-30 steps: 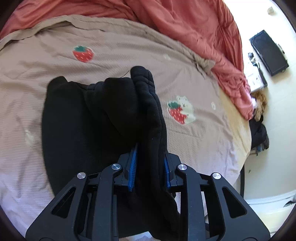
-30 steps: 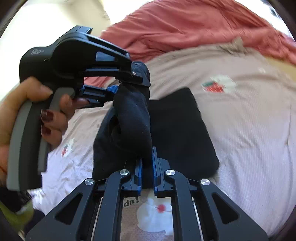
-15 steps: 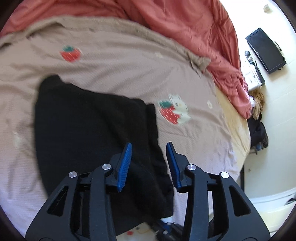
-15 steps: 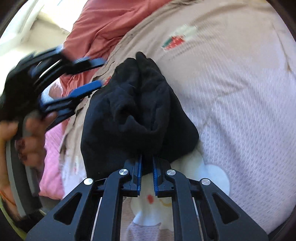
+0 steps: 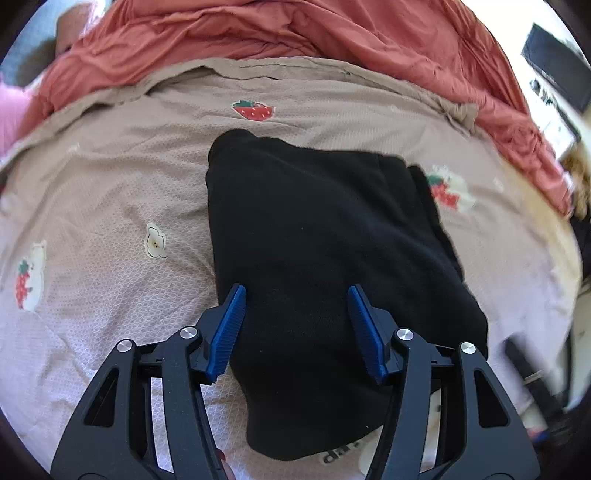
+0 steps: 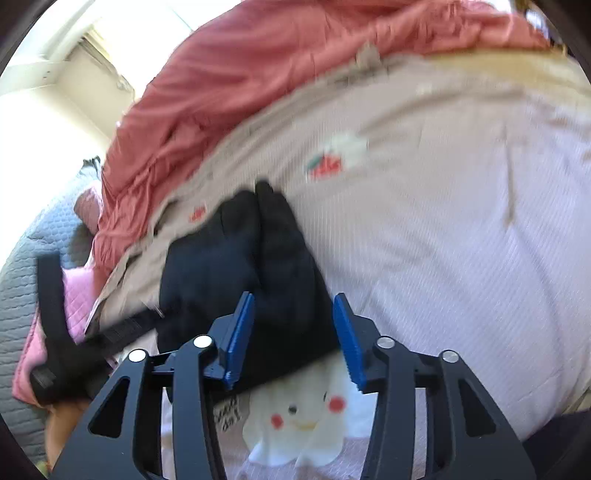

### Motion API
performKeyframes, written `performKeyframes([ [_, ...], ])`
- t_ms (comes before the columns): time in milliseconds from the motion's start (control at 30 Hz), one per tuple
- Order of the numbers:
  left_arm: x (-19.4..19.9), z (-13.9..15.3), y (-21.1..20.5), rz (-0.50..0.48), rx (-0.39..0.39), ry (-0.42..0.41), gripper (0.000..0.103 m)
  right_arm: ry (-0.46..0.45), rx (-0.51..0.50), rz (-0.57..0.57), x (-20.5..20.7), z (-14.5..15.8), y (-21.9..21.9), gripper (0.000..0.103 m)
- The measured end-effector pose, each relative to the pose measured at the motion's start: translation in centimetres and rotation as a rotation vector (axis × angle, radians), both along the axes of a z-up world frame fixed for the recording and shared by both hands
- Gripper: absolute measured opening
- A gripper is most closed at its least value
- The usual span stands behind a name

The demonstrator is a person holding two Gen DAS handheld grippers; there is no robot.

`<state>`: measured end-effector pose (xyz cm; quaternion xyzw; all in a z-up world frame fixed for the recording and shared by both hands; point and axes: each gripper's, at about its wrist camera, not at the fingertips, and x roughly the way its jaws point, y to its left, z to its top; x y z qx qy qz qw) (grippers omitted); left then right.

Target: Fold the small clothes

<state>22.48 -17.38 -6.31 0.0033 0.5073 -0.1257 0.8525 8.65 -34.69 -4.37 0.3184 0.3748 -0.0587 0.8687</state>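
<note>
Left tool [image 5: 295, 328]: released, its blue fingers [image 5: 229, 332] spread wide over the near part of the black garment [image 5: 317, 240], nothing between them. A second ago they were clenched on a raised fold of that cloth.
Black garment: lies flat on the bed sheet [image 5: 110, 192], straight ahead of the left tool, as a folded block with a doubled edge along its right side.
Right tool [image 6: 293, 339]: also released, jaws apart over the near corner of the black garment [image 6: 240, 266]; half a second ago it was still pinching the bunched cloth.
What changed: both grips have let go and the lifted fold has dropped onto the rest.
Meaning for the task: this fold looks done; the next step is probably another fold or smoothing.
Red blanket [image 5: 295, 33]: heaped beyond the garment, far from both tools.
Containers: none in view; the garment rests on the bed alone.
</note>
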Motion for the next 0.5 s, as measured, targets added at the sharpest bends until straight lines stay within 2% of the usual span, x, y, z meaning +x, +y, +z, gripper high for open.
performKeyframes([
  [167,-0.8,-0.9,-0.4,-0.007,0.054,-0.064,0.049,0.004,-0.043,0.014,1.6,-0.6,-1.0,0.049],
  [500,-1.5,-0.4,0.1,-0.057,0.055,-0.057,0.05,0.033,-0.07,0.029,3.1,-0.9,-2.6,0.049],
])
